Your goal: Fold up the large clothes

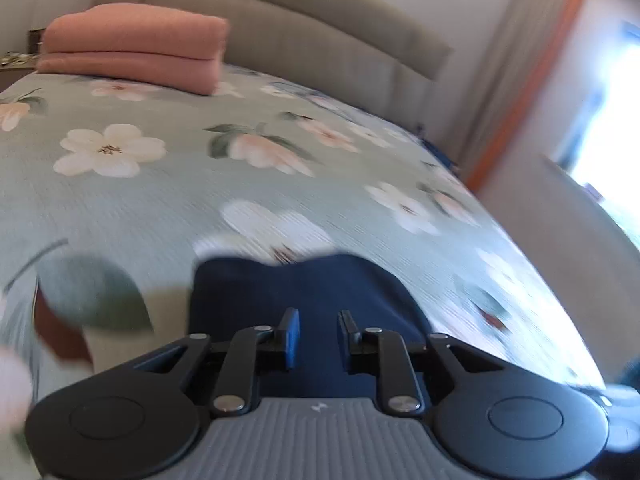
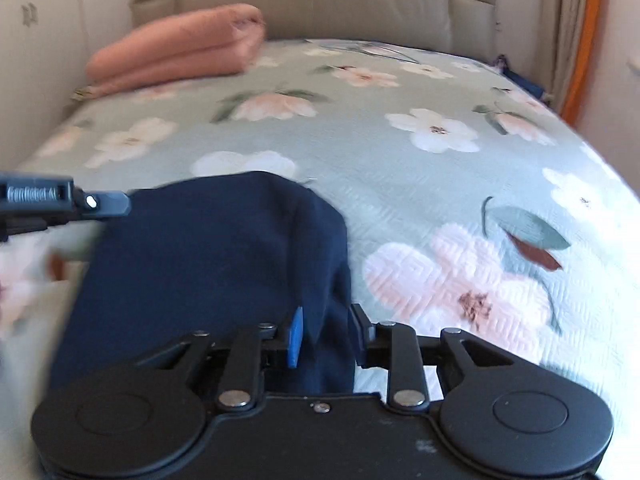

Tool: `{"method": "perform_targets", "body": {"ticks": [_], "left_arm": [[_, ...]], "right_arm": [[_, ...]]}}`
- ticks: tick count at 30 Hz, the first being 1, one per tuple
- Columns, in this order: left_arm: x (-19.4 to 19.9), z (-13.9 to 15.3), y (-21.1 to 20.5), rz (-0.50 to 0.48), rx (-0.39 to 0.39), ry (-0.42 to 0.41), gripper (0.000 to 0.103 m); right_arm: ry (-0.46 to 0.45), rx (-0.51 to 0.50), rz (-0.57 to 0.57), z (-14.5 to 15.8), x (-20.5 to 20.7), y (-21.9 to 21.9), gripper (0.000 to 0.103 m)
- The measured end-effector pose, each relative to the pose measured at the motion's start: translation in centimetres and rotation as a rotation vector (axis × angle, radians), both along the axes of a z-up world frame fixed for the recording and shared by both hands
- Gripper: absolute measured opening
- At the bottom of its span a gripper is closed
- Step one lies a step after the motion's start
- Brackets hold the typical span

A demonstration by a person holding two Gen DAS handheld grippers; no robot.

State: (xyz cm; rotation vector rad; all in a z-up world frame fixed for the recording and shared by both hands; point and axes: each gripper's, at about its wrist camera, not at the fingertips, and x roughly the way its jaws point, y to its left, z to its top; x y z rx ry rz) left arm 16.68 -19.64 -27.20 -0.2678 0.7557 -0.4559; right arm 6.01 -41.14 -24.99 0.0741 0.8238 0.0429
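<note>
Navy garment [image 2: 208, 264] is bunched on the floral bedspread [image 2: 420, 168], well below the pink blanket [image 2: 180, 48]. Left gripper [image 1: 318, 338] jaws are parted, nothing pinched; right gripper [image 2: 326, 336] jaws are parted around a fold, grip unclear. Fold could slip and unravel if lifted loosely.

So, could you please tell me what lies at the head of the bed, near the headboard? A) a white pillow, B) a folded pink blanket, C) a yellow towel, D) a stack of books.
B: a folded pink blanket rests on the floral bedspread just in front of the padded headboard, far beyond the navy garment.
</note>
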Motion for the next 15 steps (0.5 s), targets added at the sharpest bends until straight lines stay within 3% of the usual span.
{"method": "perform_targets", "body": {"ticks": [3, 6, 8, 11, 15], "left_arm": [[-4.8, -1.1, -0.8, -0.04, 0.05, 0.037, 0.024], [-7.8, -3.7, -0.9, -0.039, 0.091, 0.073, 0.023], [-8.8, -4.7, -0.2, -0.033, 0.1, 0.097, 0.011], [-9.8, -5.1, 1.3, 0.0, 0.06, 0.143, 0.009], [-11.1, -4.4, 1.7, 0.002, 0.103, 0.144, 0.009]], "right_arm": [[0.047, 0.02, 0.091, -0.9, -2.9, 2.4, 0.033], [0.13, -0.04, 0.079, -4.1, -4.5, 3.7, 0.031], [0.183, -0.036, 0.046, -5.8, -5.2, 3.1, 0.029], [0.198, 0.001, 0.024, -6.0, -6.4, 1.9, 0.025], [0.212, -0.013, 0.039, -5.9, -7.6, 2.2, 0.025]]}}
